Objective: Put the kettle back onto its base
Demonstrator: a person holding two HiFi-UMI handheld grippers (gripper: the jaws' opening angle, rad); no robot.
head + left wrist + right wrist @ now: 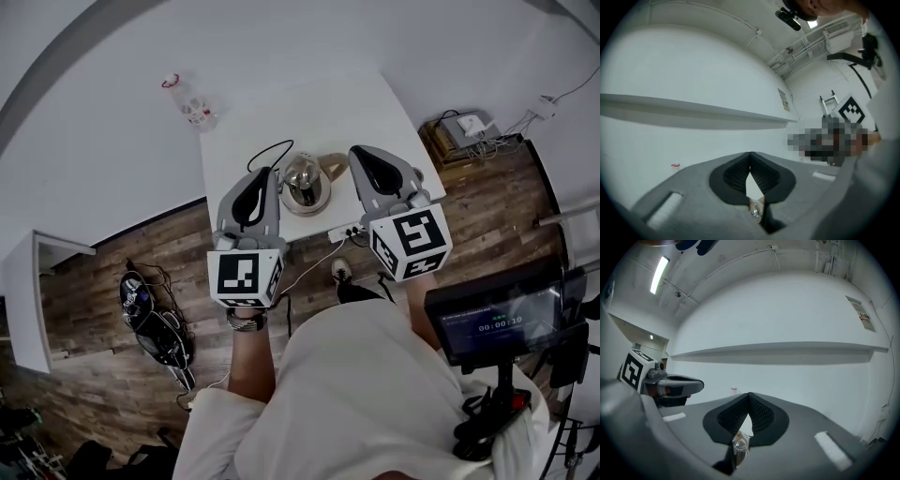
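Your left gripper has its pads pressed together on nothing, and your right gripper is closed and empty the same way, both pointing level. The kettle stands upright on the white table, below and between the two sets of fingertips and about midway, so neither hand is clearly nearer. A tan part juts from it toward your right fingers; I cannot tell whether that is handle or base.

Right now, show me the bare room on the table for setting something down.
Free: the far stretch of the table, from the corner near the bottle to the right edge. Crowded: the near edge, with kettle, black cable and power strip.
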